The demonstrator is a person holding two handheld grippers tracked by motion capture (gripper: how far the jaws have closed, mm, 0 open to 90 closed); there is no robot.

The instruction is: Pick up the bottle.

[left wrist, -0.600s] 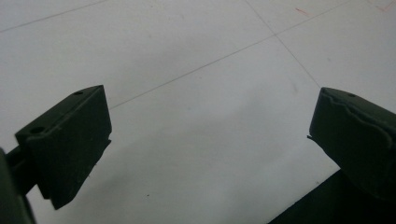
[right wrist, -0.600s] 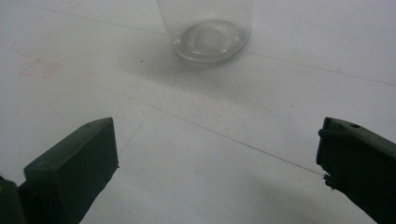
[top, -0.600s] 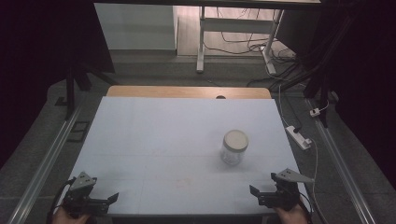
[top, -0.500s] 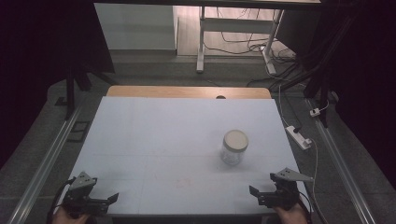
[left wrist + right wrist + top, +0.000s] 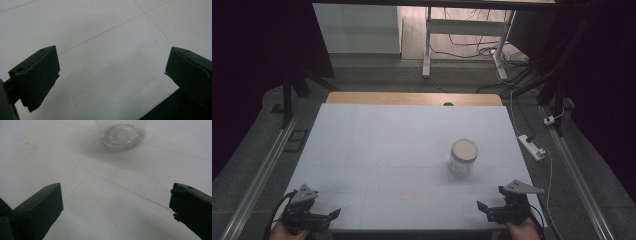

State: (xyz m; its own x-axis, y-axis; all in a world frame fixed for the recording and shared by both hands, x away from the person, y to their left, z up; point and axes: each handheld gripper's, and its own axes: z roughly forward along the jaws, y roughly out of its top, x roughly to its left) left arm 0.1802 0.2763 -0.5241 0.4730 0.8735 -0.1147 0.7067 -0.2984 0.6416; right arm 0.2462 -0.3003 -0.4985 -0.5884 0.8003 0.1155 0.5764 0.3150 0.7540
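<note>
A clear glass jar (image 5: 462, 158) with a pale lid stands upright on the white table (image 5: 392, 150), right of centre. Its glass base (image 5: 123, 133) appears at the top of the right gripper view. My right gripper (image 5: 484, 209) rests near the table's front right edge, a short way in front of the jar, open and empty (image 5: 116, 207). At the front left corner my left gripper (image 5: 332, 215) is also open, with only bare table between its jaws (image 5: 112, 75).
The table's front edge (image 5: 175, 105) runs just under the left gripper. A wooden strip (image 5: 412, 98) borders the far side. A white power strip (image 5: 532, 146) with cable lies on the floor at the right, and metal rails (image 5: 257, 175) flank the table.
</note>
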